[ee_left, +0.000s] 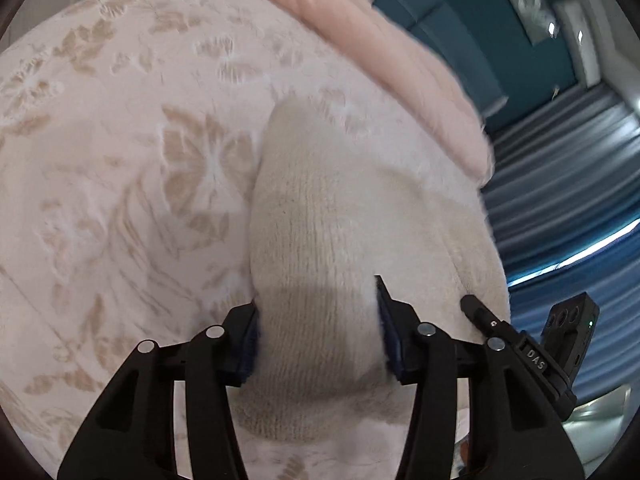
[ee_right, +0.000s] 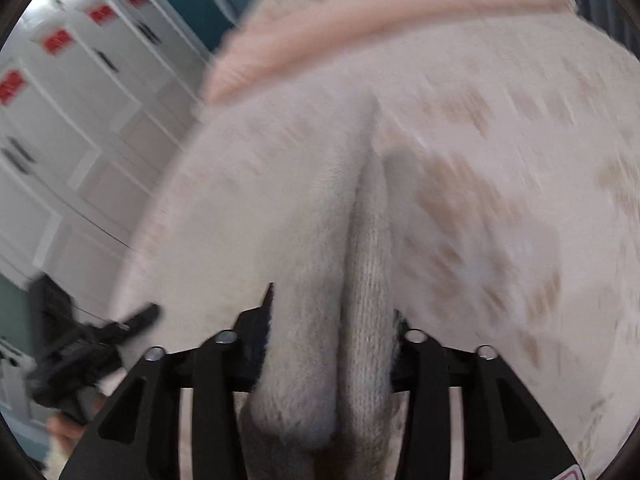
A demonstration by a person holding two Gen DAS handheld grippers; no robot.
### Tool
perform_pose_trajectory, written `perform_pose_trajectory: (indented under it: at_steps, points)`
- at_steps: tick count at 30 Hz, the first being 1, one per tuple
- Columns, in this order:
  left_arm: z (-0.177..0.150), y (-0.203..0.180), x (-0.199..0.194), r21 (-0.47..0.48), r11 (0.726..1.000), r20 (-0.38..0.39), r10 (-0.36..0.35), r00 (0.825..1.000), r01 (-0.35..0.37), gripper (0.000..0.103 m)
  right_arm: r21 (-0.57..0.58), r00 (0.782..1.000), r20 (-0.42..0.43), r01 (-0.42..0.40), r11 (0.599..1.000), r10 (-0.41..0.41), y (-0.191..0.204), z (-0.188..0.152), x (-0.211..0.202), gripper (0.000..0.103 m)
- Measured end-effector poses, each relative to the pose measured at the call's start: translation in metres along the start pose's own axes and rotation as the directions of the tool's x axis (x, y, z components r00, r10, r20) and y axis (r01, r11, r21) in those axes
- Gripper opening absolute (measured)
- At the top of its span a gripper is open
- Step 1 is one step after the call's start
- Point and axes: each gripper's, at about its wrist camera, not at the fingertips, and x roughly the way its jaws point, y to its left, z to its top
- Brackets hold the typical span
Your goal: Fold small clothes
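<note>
Two views: both blurred; right view smeared, sock's far end hard to trace.
Sock (ee_left: 320,240): cream ribbed knit, soft tube, lying on the bedspread (ee_left: 120,200).
Left tool (ee_left: 318,332): half open, pads pressing the sock's sides.
Right tool (ee_right: 332,340): half open, pinching bunched sock (ee_right: 368,280) folds.
Bedspread: pale, tan floral pattern.
Blanket (ee_left: 360,32): pink, beyond.

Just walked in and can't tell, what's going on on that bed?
A person is working on a cream knitted garment with a handheld gripper in each hand, on a floral bedspread. The left gripper and the right gripper each have a bunch of the knit between their pads. A pink quilt lies behind. No finished fold shows yet.
</note>
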Motion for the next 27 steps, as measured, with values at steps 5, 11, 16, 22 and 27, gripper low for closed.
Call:
perform_pose_trajectory:
  at_steps: [5,11,16,22,27]
  points:
    - [-0.036,-0.010,0.011,0.095,0.979,0.067,0.176,0.982,-0.182,0.057,0.047,0.985,0.170,0.025,0.999,-0.033,-0.008,-0.020,-0.058,0.052]
    - [-0.047,-0.068,-0.038,0.263,0.885,0.228,0.331,0.916,-0.385,0.058,-0.154,0.981,0.183,0.099,0.983,-0.070,0.048,-0.052,-0.065,0.017]
    - [-0.063,-0.054,0.024,0.320,0.821,0.070,0.478,0.876,-0.473,0.060,-0.123,0.990,0.068,0.131,0.984,-0.123,0.031,-0.054,-0.017,0.003]
    - [-0.057,-0.040,0.022,0.268,0.843,0.037,0.474,0.880,-0.466,0.064,-0.128,0.986,0.119,0.129,0.983,-0.114,0.039,-0.046,-0.053,0.004]
    - [-0.061,-0.045,0.029,0.284,0.825,0.044,0.498,0.866,-0.489,0.066,-0.180,0.976,0.036,0.219,0.959,-0.216,0.033,-0.032,0.008,0.000]
